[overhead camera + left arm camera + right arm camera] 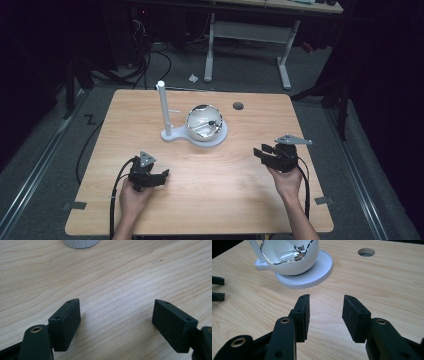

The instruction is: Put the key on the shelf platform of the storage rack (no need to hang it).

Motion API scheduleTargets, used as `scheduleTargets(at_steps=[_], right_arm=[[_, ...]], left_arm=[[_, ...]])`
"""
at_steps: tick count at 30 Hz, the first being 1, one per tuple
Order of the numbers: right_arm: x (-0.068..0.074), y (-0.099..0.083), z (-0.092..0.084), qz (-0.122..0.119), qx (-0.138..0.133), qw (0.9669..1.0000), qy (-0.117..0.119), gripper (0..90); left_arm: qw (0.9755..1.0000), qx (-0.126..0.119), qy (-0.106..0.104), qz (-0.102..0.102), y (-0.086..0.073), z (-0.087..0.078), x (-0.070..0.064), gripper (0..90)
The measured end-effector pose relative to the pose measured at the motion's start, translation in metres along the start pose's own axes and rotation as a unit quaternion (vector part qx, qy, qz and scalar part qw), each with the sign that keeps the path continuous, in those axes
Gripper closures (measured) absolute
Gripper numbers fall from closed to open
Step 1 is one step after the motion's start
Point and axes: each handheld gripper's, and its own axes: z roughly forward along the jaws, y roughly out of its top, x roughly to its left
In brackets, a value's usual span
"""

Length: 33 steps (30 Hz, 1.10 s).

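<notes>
A white egg-shaped bowl (204, 122) with a shiny silver rim sits on a round white base (220, 136), and a white upright post (164, 107) rises from the base's left end. Small shiny metal pieces (298, 253) lie inside the bowl (292, 263). My left gripper (162, 176) rests low over the wooden table (210, 195) at the front left, open with nothing between its jaws. My right gripper (261, 152) is at the front right, open and pointed towards the bowl. Both sets of pads (65, 322) (355, 315) stand apart over bare wood.
A round cable hole (238, 106) is in the table behind the bowl. A white-legged desk (250, 35) stands beyond the far edge, with cables on the dark floor. Black cables trail from both grippers towards the front edge.
</notes>
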Motion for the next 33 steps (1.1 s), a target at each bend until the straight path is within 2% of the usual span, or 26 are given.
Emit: scheduleTargets(at_steps=[12, 20, 33], right_arm=[[0.011, -0.006, 0.000, -0.013, -0.003, 0.9999, 0.010, 57.9], [0.012, -0.019, 0.001, 0.000, 0.002, 0.9999, 0.015, 57.9], [0.017, -0.034, 0.010, 0.001, 0.009, 0.9997, 0.023, 57.7]], left_arm=[[1.0000, 0.000, 0.000, 0.000, 0.000, 0.000, 0.000, 23.4], [1.0000, 0.000, 0.000, 0.000, 0.000, 0.000, 0.000, 23.4], [1.0000, 0.000, 0.000, 0.000, 0.000, 0.000, 0.000, 23.4]])
